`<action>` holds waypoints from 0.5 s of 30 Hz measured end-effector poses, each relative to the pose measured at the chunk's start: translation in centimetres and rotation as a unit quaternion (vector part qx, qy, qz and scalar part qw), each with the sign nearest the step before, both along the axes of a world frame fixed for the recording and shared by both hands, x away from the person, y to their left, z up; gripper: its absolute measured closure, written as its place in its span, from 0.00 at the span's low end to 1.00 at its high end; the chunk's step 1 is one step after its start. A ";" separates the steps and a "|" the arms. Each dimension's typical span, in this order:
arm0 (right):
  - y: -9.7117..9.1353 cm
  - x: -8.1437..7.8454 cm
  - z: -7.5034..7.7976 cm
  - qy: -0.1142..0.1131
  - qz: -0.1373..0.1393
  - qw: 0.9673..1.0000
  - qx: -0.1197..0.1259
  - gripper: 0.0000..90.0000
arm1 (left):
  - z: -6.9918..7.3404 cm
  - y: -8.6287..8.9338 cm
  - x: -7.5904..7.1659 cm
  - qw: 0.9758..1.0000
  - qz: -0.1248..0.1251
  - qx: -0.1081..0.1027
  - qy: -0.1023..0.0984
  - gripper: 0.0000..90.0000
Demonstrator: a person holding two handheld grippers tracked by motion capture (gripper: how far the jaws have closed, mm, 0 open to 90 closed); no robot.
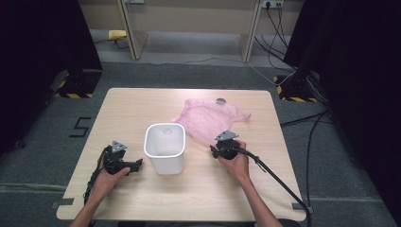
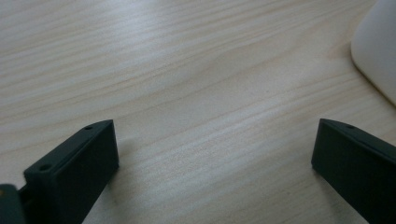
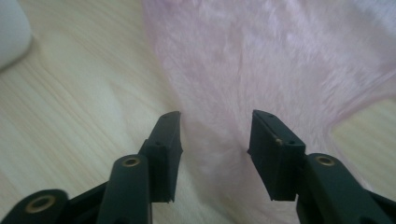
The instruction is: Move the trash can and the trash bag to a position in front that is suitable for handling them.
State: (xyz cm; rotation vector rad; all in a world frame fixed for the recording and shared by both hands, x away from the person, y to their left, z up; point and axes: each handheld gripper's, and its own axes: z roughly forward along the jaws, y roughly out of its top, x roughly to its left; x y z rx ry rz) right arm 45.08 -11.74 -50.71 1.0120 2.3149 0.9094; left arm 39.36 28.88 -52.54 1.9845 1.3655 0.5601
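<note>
A crumpled pink plastic bag (image 1: 208, 118) lies on the wooden table (image 1: 137, 106), right of centre. A white bin (image 1: 164, 147) stands upright and empty in the middle. My right gripper (image 1: 215, 150) sits at the bag's near edge. In the right gripper view its jaws (image 3: 216, 121) stand apart with the pink bag (image 3: 261, 60) lying flat between them, pads not pressing on it. My left gripper (image 1: 137, 164) rests left of the bin, pointing toward it. Its jaws (image 2: 215, 126) are wide open over bare wood, with the bin's wall (image 2: 376, 51) at the upper right.
A small dark round object (image 1: 221, 100) sits at the bag's far edge. The right gripper's cable (image 1: 279, 182) trails off the table's right front. Grey carpet, black stands and loose cables surround the table.
</note>
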 end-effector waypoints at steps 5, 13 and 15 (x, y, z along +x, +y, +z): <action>-0.8 -0.2 -0.2 0.007 0.010 1.000 -0.003 0.76 | 0.0 0.0 0.0 1.000 -0.006 0.000 -0.001 0.00; -4.0 -2.4 0.4 0.005 0.050 0.999 -0.015 0.90 | 0.0 -0.1 0.0 1.000 -0.010 0.000 0.000 0.00; -4.4 -2.6 0.6 0.003 0.051 0.999 -0.016 0.90 | 0.0 -0.1 0.0 1.000 -0.010 0.000 -0.001 0.00</action>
